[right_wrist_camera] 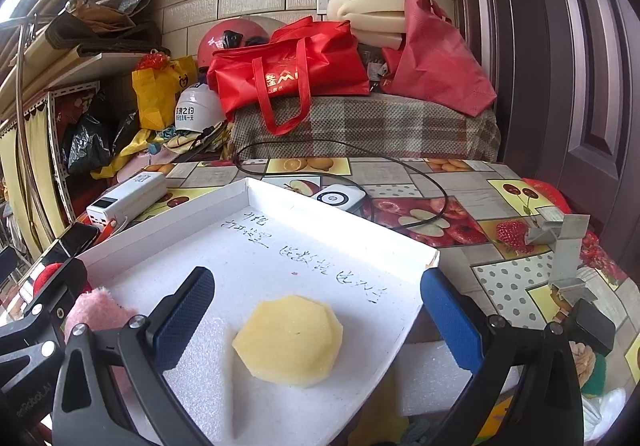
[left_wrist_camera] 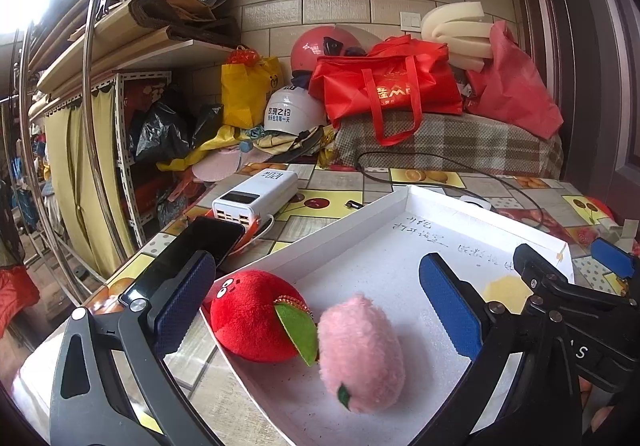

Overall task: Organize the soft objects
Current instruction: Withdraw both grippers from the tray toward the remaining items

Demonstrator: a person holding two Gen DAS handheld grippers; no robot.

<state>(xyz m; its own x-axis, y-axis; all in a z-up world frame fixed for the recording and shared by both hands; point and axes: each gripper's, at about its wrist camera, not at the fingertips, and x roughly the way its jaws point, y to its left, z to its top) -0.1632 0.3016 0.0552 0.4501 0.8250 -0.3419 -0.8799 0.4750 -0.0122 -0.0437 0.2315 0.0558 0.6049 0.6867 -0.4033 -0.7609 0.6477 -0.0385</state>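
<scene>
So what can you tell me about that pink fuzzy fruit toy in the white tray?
The pink plush peach is an egg-shaped soft toy with shaggy, fluffy fabric and a small green felt leaf at its lower end. It lies on its side on the foam floor of the white tray, near the tray's front. Its upper left side meets the green leaf of the red plush apple. It sits between the open fingers of the left gripper, which do not touch it. In the right wrist view only a pink edge shows.

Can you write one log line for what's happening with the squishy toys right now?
left gripper: open, over red plush apple and pink plush peach | right gripper: open, over yellow sponge | all in white tray
</scene>
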